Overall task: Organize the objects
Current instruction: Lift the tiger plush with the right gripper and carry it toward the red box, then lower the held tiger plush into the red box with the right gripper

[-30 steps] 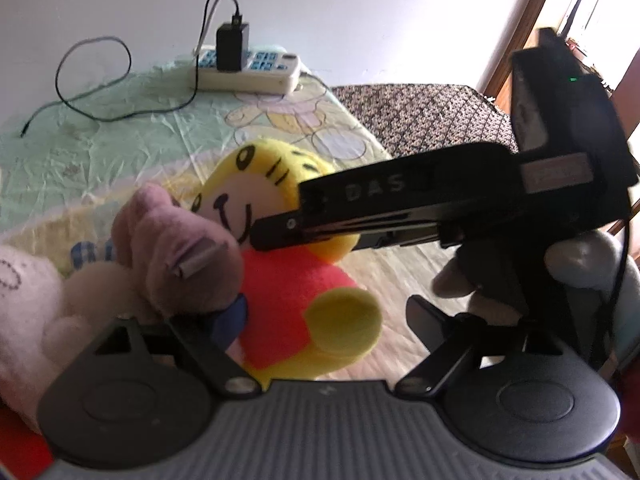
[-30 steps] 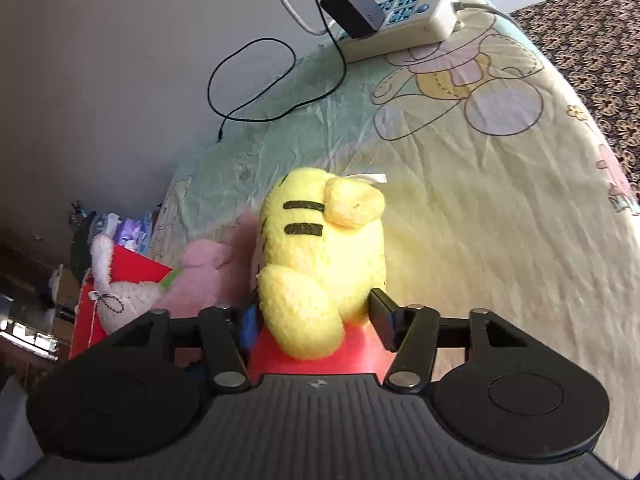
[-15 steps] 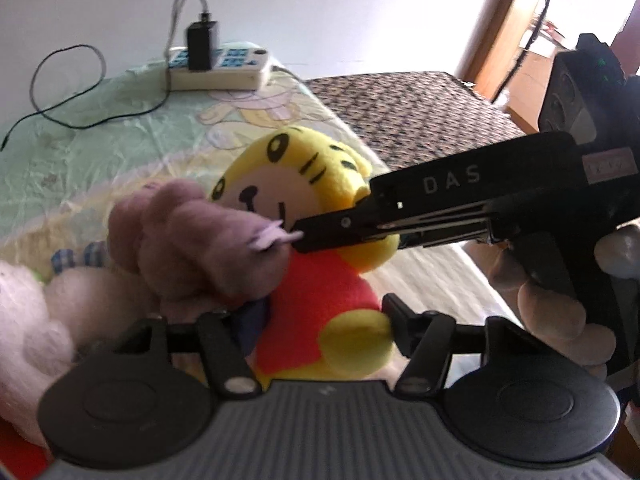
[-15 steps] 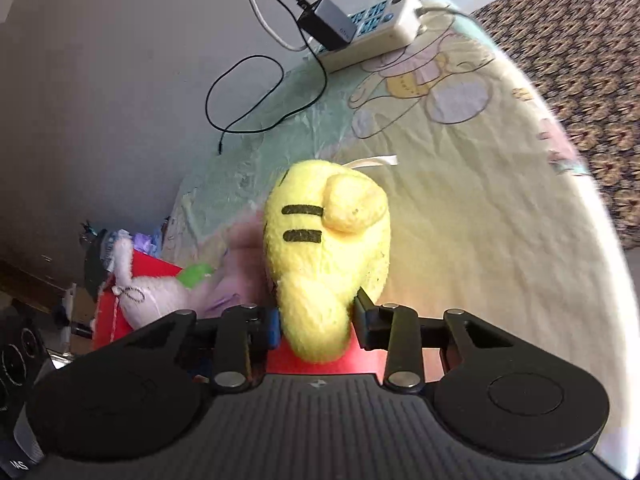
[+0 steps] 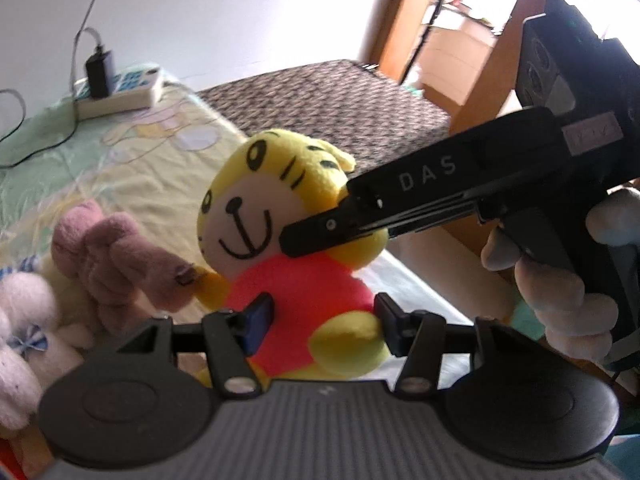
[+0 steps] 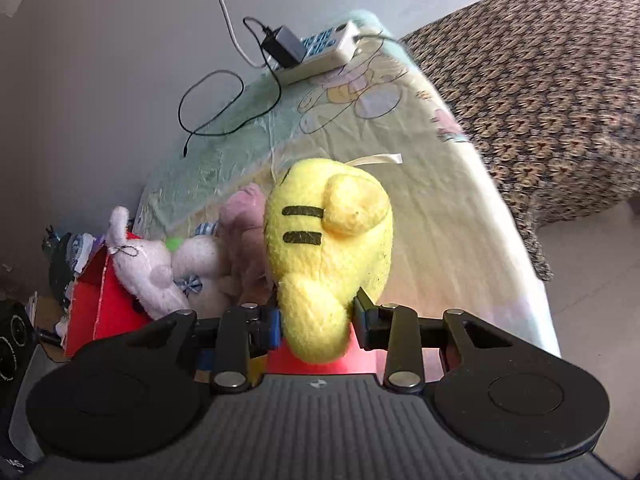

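A yellow tiger plush with a red body hangs just above the bed, and both grippers have hold of it. My left gripper is shut on its red belly, one pad on each side. From the right, my right gripper clamps the side of its head, with a hand around the handle. The right wrist view shows the back of the tiger plush, its head squeezed between the pads of my right gripper.
A mauve plush and a white rabbit plush lie to the left, beside a red box. A power strip with a charger and a black cable sits by the wall. A brown patterned blanket covers the right.
Both grippers have closed on the tiger plush and lifted it. It has come up and away from the mauve plush, which was leaning against it.
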Demonstrator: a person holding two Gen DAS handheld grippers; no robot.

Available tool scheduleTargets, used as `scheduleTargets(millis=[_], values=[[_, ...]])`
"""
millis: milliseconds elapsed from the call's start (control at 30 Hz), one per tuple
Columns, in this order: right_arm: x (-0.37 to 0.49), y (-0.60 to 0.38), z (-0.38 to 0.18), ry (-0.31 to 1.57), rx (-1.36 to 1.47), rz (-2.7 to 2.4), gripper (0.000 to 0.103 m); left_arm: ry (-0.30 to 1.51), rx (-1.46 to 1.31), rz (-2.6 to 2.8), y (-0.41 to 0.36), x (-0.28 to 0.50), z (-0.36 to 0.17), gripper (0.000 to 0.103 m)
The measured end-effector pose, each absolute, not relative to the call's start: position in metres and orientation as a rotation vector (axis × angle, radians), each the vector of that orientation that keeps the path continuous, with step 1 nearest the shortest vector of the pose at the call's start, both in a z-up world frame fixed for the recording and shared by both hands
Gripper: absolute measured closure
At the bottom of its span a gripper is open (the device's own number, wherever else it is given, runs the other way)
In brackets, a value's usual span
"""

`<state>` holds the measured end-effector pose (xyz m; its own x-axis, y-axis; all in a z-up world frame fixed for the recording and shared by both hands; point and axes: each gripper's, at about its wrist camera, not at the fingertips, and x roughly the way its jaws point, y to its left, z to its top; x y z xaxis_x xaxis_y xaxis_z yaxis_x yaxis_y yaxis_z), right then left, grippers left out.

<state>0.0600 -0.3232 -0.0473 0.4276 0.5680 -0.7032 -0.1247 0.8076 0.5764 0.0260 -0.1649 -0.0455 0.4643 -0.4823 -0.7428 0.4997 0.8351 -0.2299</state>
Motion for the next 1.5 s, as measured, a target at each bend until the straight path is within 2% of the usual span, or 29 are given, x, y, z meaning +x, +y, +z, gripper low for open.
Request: scheduleTargets(millis=[367,867,1167,1433,1500], values=[[0.028,-0.306,0.000,0.909,0.491,0.551,0.067,0.732,0.005,-0.615,-0.140,-0.029,0.005,0.048],[0.043,-0.146,0.046,0.866,0.408,0.850,0.067,0.571,-0.054,-0.363,0.014,-0.090,0.060,0.048],[0.040,-0.038,0.054,0.852,0.339,0.889,0.067,0.560,-0.082,-0.282,0.114,-0.096,0.060,0.049],[0.043,0.028,0.030,0.905,0.238,0.818,0.067,0.629,-0.134,-0.294,0.173,-0.072,0.033,0.050],[0.043,0.039,0.023,0.924,0.192,0.791,0.067,0.652,-0.145,-0.307,0.180,-0.066,0.025,0.054]])
